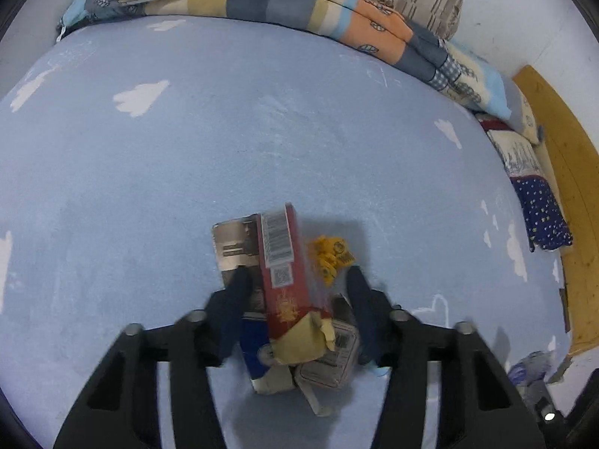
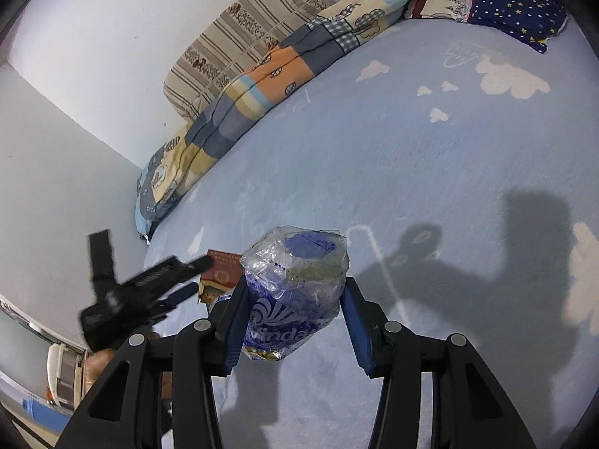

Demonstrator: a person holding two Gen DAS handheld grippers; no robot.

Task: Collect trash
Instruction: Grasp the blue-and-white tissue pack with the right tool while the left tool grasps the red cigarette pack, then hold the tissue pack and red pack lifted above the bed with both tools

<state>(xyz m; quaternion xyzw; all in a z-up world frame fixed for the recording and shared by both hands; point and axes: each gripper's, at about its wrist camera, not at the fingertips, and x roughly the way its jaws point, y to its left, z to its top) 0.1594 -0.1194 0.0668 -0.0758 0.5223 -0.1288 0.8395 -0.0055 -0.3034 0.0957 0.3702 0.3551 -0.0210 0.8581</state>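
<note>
Left gripper point(image 1: 295, 280): you're straddling light, crushable cartons point(image 1: 277, 262), jaws apart | right gripper point(image 2: 295, 303): you're pinching slippery plastic wrapper point(image 2: 295, 292) mid-body, grip gently.

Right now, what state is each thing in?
Left gripper: jaws around a pile of boxes, contact unclear.
Red box: flap torn open, atop the pile.
Yellow wrapper: crumpled.
Right gripper: holding the plastic bag.
Plastic bag: crumpled, off the bed.
Blanket: folded.
</note>
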